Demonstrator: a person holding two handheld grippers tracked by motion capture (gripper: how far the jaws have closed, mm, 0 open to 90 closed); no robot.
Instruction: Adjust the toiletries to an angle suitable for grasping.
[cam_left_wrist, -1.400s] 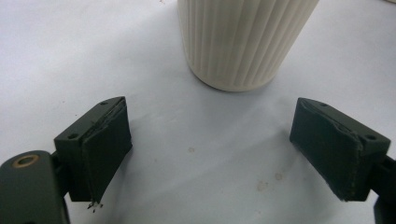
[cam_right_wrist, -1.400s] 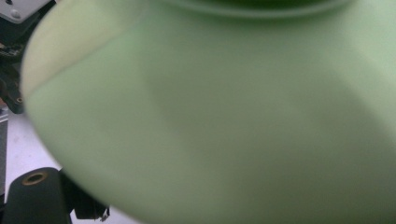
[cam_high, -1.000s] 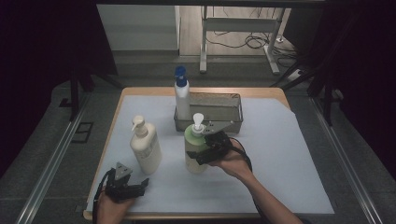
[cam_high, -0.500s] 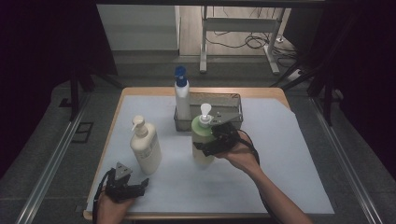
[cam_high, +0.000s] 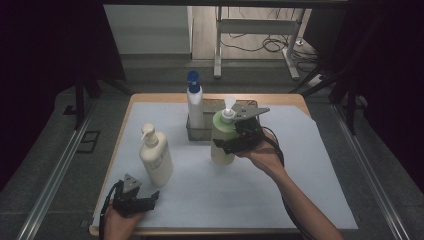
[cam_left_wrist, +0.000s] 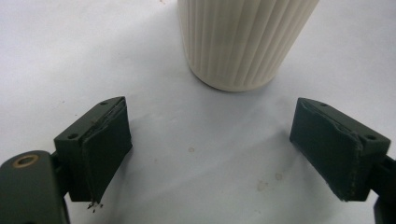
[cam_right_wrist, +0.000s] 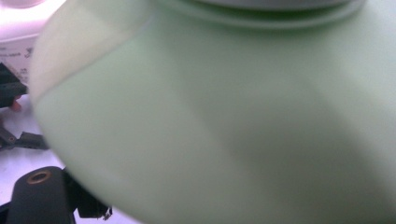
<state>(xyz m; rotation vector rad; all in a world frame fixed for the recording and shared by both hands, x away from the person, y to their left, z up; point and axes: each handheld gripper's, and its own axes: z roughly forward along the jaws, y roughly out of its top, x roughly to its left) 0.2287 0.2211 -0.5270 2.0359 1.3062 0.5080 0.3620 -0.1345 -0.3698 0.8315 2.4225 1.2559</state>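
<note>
My right gripper (cam_high: 231, 145) is shut on a pale green pump bottle (cam_high: 220, 129) and holds it upright above the white sheet, just in front of the metal basket (cam_high: 192, 134). The green bottle (cam_right_wrist: 224, 116) is pressed close in the right gripper view, with one black jaw showing at the lower left. My left gripper (cam_high: 146, 200) rests open near the table's front left edge. In the left gripper view its jaws (cam_left_wrist: 229, 149) stand wide apart with nothing between them, facing the ribbed base of a cream pump bottle (cam_left_wrist: 238, 42). That cream bottle (cam_high: 156, 160) stands just beyond it.
A white bottle with a blue cap (cam_high: 195, 107) stands in the left end of the basket. The white sheet (cam_high: 300, 165) covers the wooden table. Dark floor, rails and a metal stand lie beyond the far edge.
My right gripper has lifted the green bottle off the sheet and carried it toward the far right, closer to the basket. The left gripper has stayed where it was.
</note>
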